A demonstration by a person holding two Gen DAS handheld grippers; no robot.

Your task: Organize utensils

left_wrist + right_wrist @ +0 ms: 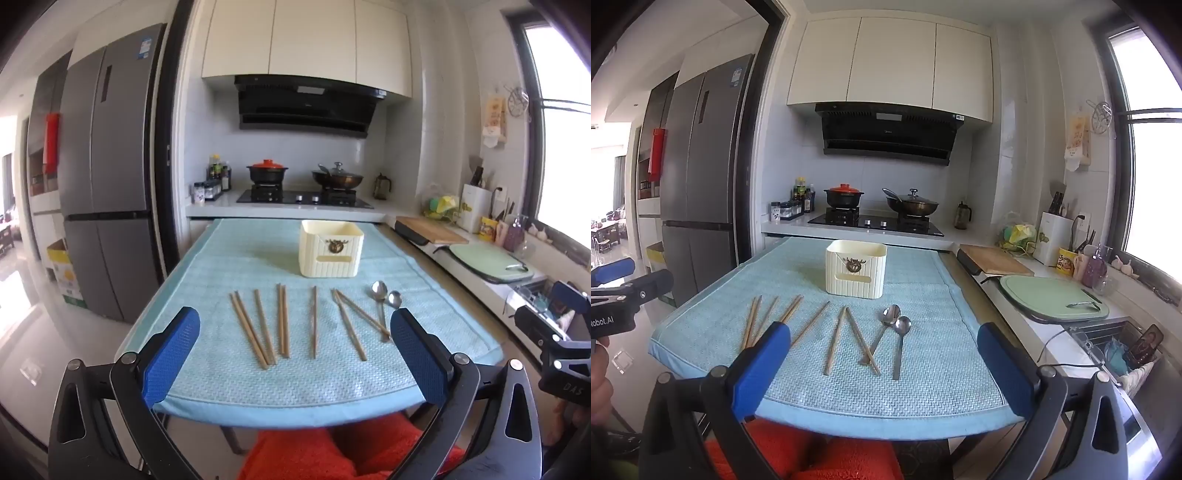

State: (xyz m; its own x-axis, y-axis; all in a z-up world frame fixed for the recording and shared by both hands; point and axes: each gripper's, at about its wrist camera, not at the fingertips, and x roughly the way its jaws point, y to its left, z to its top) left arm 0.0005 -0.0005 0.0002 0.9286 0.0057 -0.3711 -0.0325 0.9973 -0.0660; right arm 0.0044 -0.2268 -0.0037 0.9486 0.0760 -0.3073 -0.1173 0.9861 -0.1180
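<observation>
Several wooden chopsticks (pixel 282 320) lie in a row on a light blue towel (pixel 258 380) over a small table, also in the right wrist view (pixel 834 339). Two metal spoons (pixel 382 299) lie at their right end, the spoons (pixel 899 332) side by side. A cream ribbed holder box (pixel 330 248) stands behind them, also seen from the right (pixel 856 268). My left gripper (pixel 295 332) is open and empty above the table's near edge. My right gripper (pixel 882 343) is open and empty, likewise at the near edge.
A counter (pixel 1045 273) runs along the right with a wooden board (pixel 995 260), a green cutting board (pixel 1052 297) and a sink (pixel 1115 343). A stove with pots (pixel 304 192) is behind the table. A fridge (pixel 107 166) stands left. Red cloth (pixel 332 450) lies below.
</observation>
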